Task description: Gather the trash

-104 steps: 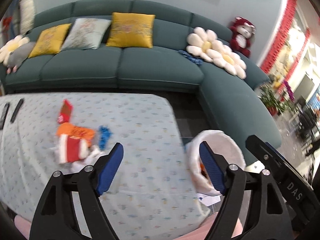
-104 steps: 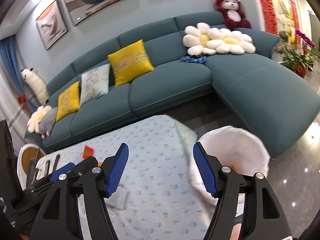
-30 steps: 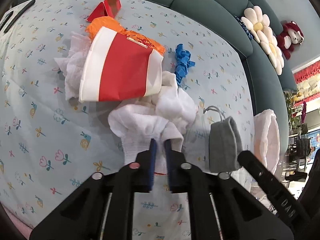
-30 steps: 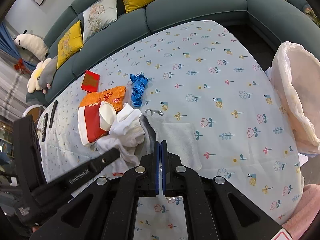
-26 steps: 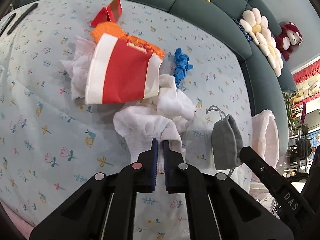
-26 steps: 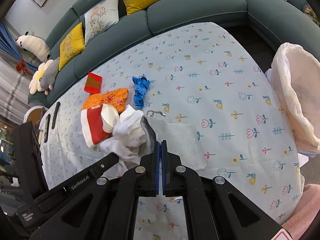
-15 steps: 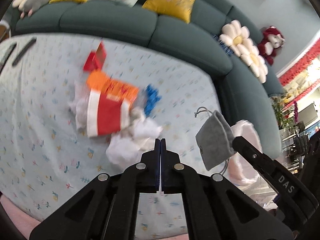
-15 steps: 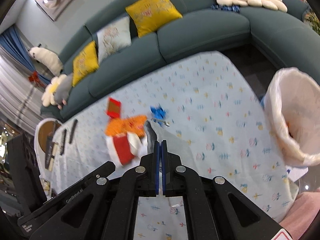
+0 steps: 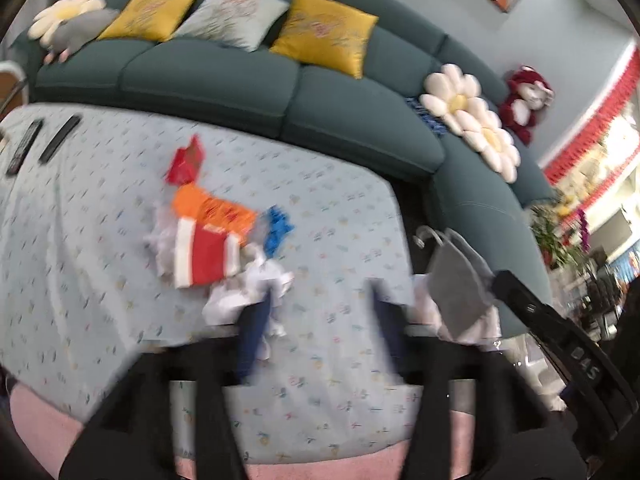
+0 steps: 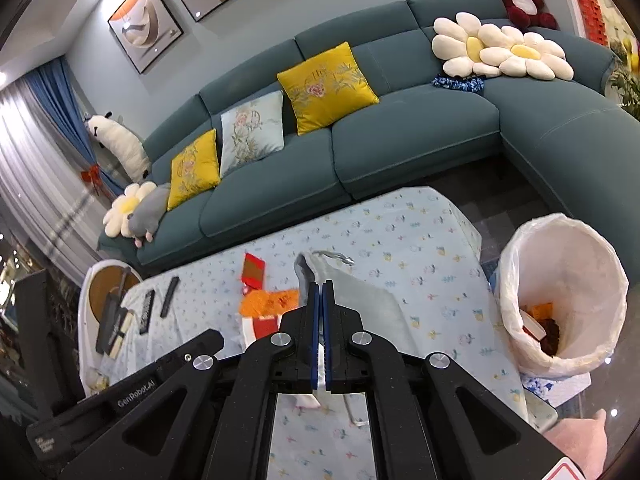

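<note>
My right gripper (image 10: 319, 300) is shut on a grey face mask (image 10: 362, 294) and holds it above the table; the mask also shows in the left wrist view (image 9: 458, 284), hanging at the table's right end. My left gripper (image 9: 320, 316) is open and empty above the table, blurred by motion. Under its left finger lies crumpled white tissue (image 9: 248, 284). Beside that lie a red and white paper cup (image 9: 204, 250), an orange wrapper (image 9: 212, 208), a blue scrap (image 9: 276, 226) and a red packet (image 9: 186, 162). A white-lined trash bin (image 10: 560, 296) stands right of the table.
The table (image 9: 340, 200) has a pale flowered cloth. Two black remotes (image 9: 40, 142) lie at its far left. A teal corner sofa (image 10: 400, 132) with cushions runs behind and to the right. A small round side table (image 10: 106, 284) stands left of the table.
My left gripper has opened and let go of the white tissue, which lies on the table. Both grippers have risen from the table. The right one has carried the grey mask up.
</note>
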A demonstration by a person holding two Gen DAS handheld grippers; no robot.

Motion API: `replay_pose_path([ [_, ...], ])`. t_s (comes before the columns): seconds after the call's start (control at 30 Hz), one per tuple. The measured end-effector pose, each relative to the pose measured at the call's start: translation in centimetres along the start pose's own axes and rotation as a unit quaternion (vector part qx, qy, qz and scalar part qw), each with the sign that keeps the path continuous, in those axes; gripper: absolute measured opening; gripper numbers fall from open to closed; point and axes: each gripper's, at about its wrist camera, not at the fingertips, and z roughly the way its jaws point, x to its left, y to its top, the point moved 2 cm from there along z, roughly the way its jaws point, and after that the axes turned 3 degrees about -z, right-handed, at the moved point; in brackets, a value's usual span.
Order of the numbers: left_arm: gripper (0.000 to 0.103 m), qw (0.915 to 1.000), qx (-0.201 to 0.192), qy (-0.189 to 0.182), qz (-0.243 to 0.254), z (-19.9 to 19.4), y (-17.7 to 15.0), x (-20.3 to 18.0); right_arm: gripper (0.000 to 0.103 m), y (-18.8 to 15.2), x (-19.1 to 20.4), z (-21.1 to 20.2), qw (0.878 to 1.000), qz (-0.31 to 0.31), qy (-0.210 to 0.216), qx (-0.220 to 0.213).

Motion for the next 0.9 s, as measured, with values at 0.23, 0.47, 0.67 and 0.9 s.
replay_pose_path([
  [0.23,0.069,0.9969,0.060,0.042,-0.030,5.7,-2.1,4.5,0.002,-1.7,-1.2,3.1,0.999,0.014,0.002,0.030],
  [0.47,0.069,0.9900,0.121,0.067,-0.027,11.3,-4.4,6.1,0.002,-3.8,-2.3,8.0,0.996,0.010,-0.026,0.080],
  [0.67,0.066,0.9836,0.158,0.079,-0.033,15.0,-5.3,6.8,0.055,-9.0,-4.8,11.5,0.986,0.025,-0.071,0.147],
  [0.9,0.020,0.9792,0.186,0.073,-0.035,16.7,-7.0,7.3,0.057,-14.8,-6.0,14.9,0.969,0.020,-0.091,0.227],
])
